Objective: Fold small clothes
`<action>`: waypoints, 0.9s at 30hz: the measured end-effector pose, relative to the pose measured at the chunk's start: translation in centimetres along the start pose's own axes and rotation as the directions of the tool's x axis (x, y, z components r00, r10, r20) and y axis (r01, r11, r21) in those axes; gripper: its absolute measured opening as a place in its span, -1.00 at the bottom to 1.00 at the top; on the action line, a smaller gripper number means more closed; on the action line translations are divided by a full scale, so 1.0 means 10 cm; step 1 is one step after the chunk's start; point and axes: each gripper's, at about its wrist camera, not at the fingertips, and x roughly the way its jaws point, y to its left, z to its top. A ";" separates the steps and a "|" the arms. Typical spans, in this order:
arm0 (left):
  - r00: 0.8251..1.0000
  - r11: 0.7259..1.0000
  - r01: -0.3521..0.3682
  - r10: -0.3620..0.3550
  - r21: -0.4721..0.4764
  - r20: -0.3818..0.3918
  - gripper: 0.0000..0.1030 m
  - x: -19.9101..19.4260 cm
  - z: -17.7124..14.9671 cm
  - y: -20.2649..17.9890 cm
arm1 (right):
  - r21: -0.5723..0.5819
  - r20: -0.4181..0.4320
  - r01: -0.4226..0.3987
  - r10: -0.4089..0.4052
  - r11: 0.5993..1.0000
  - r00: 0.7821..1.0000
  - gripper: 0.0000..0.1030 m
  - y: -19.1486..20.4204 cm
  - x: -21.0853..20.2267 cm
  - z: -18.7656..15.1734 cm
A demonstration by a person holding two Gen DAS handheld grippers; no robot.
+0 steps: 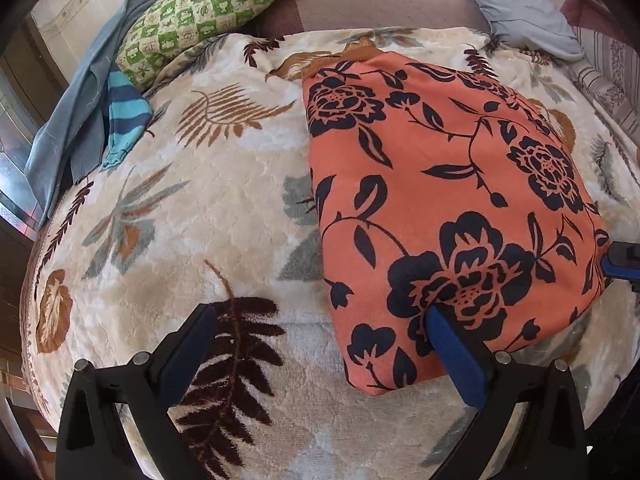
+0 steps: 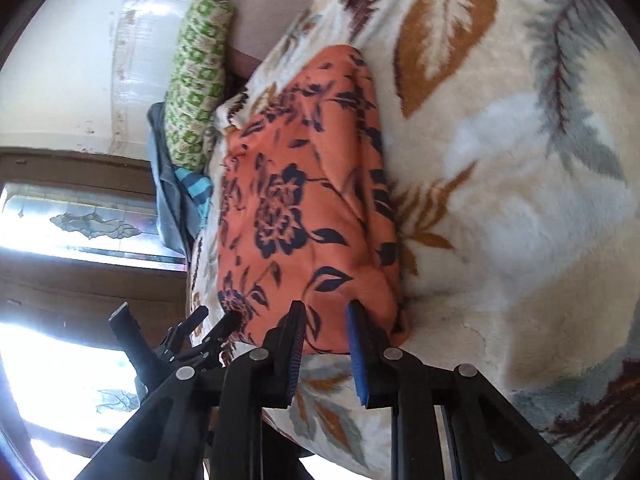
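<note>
Folded orange floral garment (image 1: pixel 448 184) lies on blanket (image 1: pixel 224 208).

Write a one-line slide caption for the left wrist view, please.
Left gripper open over the near edge of a folded orange floral garment on a leaf-patterned blanket.

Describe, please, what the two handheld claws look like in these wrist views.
Both look alike: the left claw and right claw have black angular plastic linkage arms joined by round silver pivot pins. Each finger is a flat paddle faced with a blue pad. No cables, markings or sleeves are visible.
</note>
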 end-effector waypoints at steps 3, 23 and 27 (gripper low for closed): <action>1.000 1.000 -0.007 0.007 0.016 -0.003 1.00 0.01 0.01 -0.02 | -0.005 -0.007 0.007 -0.007 1.000 1.000 -0.66 -0.03 0.02 0.03; 0.998 0.996 -0.059 0.058 0.071 0.010 1.00 -0.11 0.16 -0.27 | -0.146 0.096 0.046 -0.032 0.988 0.995 -0.68 0.36 0.03 -0.02; 0.998 0.998 -0.055 0.055 0.010 -0.026 1.00 -0.01 0.13 -0.26 | -0.166 0.086 0.130 -0.117 0.978 0.989 -0.74 0.37 0.19 -0.02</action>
